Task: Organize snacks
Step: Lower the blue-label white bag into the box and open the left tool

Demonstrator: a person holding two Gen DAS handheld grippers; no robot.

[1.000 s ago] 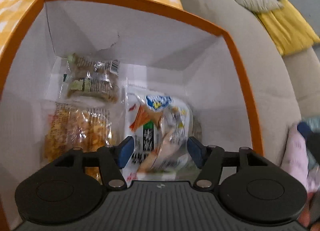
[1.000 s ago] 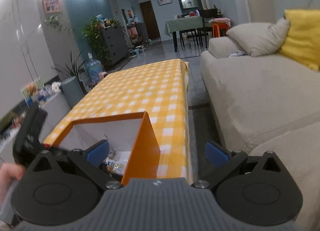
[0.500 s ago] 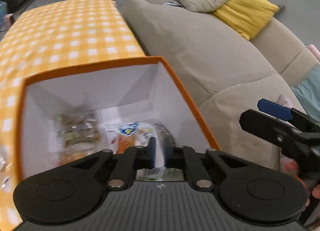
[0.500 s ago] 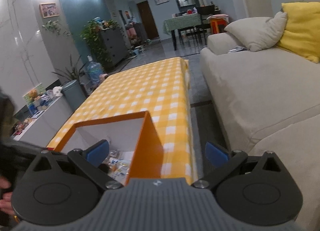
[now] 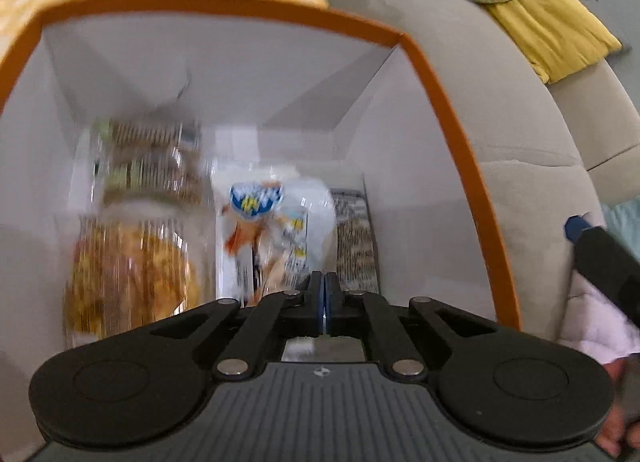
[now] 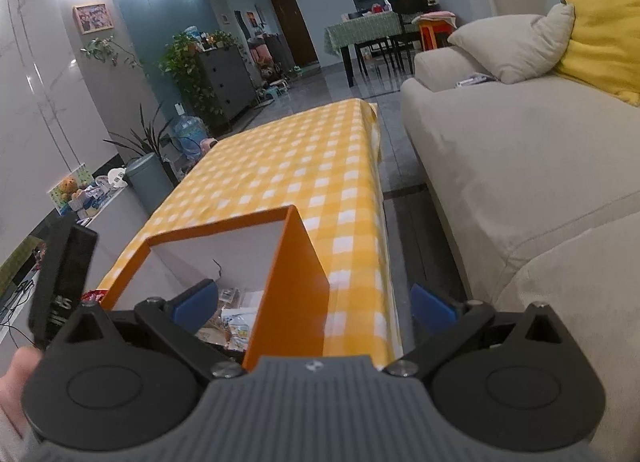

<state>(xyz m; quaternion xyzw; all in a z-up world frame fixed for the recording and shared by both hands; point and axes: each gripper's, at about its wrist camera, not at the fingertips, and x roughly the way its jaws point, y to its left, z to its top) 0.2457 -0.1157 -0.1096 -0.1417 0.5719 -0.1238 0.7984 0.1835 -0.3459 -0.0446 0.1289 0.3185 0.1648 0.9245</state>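
Yellow-and-white checked cloth (image 6: 304, 166) covers the low table, w/ a long beige sofa (image 6: 520, 166) beside it. Orange cardboard box w/ white inside (image 5: 404, 36) sits at the table's near end. Blurry snack packs lie on its floor: a yellow crunchy bag (image 5: 128, 274), a brown one (image 5: 148, 166) behind it, a white-and-blue pack (image 5: 276, 218) in the middle. Left gripper (image 5: 323, 294) points down into the box, fingers pressed together, holding nothing. Right gripper (image 6: 316, 302) hangs by the box corner, fingers wide apart & empty.

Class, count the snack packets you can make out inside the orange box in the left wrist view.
4: a brown packet at back left, a yellow packet at front left, a white packet in the middle, a dark printed packet on the right. Blur may hide more.
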